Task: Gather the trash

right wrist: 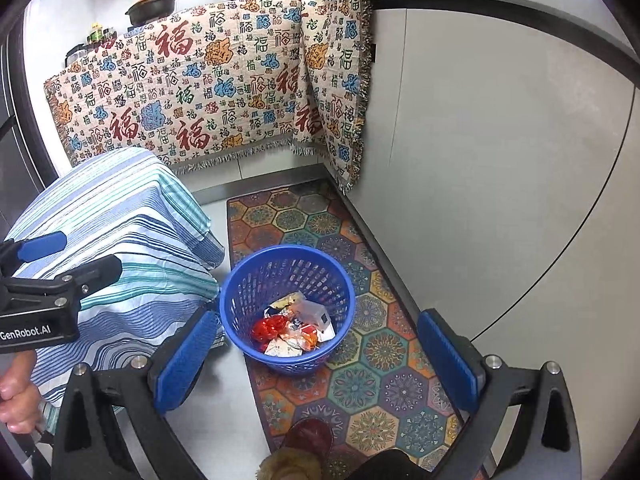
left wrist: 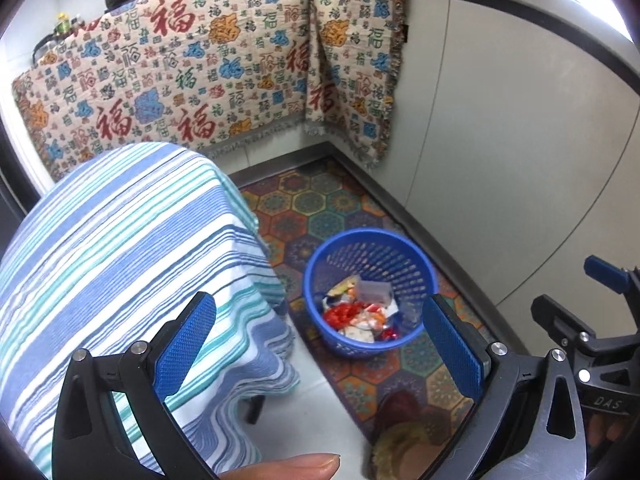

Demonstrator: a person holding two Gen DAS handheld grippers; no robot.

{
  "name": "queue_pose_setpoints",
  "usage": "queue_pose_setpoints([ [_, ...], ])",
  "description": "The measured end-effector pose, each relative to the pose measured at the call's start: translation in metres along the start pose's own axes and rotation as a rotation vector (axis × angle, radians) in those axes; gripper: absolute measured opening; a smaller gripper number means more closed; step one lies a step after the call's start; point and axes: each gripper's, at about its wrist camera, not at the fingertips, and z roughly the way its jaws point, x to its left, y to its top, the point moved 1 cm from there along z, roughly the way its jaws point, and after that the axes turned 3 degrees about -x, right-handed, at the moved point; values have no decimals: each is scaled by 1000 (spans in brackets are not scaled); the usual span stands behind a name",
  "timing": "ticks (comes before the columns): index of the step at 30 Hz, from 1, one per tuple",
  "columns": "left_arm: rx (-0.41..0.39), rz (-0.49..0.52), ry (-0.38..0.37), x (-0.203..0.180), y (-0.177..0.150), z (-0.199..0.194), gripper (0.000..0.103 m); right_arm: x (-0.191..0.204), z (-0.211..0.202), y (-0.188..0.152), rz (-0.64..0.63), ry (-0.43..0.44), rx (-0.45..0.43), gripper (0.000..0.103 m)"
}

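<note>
Black-framed left gripper (left wrist: pixel 320 344) and right gripper (right wrist: pixel 320 356), blue textured pads (left wrist: pixel 184 344), silver screws, white "GenRobot.AI" lettering

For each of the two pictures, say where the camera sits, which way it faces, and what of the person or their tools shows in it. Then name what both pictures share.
Left wrist: on the left gripper, tilted down at the blue basket of wrappers beside the striped tablecloth; a fingertip and the other gripper at right show.
Right wrist: on the right gripper, tilted down at the basket on the patterned mat; a hand and the other gripper at left show.
Shared: basket, wrappers, tablecloth, mat.
</note>
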Motion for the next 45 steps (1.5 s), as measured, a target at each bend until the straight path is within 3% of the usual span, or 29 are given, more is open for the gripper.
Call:
queue_pose_setpoints([
  [45,32,34,31,-3,0,9,102,-4,13,-1,3,8,51,102],
])
